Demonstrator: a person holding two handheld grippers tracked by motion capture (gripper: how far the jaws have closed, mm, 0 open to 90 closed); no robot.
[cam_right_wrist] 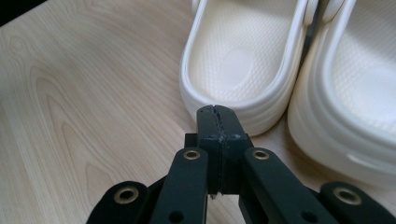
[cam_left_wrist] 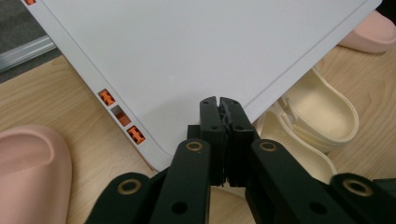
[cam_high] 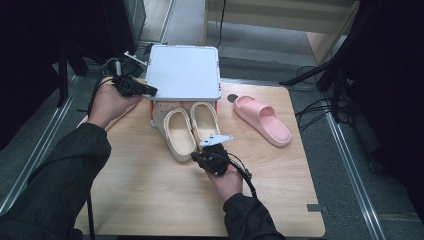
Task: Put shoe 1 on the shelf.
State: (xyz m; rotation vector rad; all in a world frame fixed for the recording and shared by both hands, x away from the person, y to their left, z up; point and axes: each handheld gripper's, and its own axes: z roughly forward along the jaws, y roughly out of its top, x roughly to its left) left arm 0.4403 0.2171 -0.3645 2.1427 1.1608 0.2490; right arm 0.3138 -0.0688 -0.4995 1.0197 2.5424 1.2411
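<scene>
A pair of cream clogs (cam_high: 187,129) lies toes-first under a white flat-topped stand (cam_high: 183,71) with orange fittings. My right gripper (cam_high: 199,157) is shut and empty, its tips (cam_right_wrist: 218,114) just short of the heel of the left clog (cam_right_wrist: 243,60); the other clog (cam_right_wrist: 359,93) lies beside it. My left gripper (cam_high: 151,91) is shut with nothing in it, its tips (cam_left_wrist: 219,105) over the near left corner of the stand's top (cam_left_wrist: 187,56). The clogs (cam_left_wrist: 322,112) show past that corner.
A pink slide (cam_high: 262,119) lies on the wooden table (cam_high: 150,190) right of the stand. A second pink slide (cam_left_wrist: 28,172) sits by the left hand. Black stands and cables crowd the floor beyond the table's far and right edges.
</scene>
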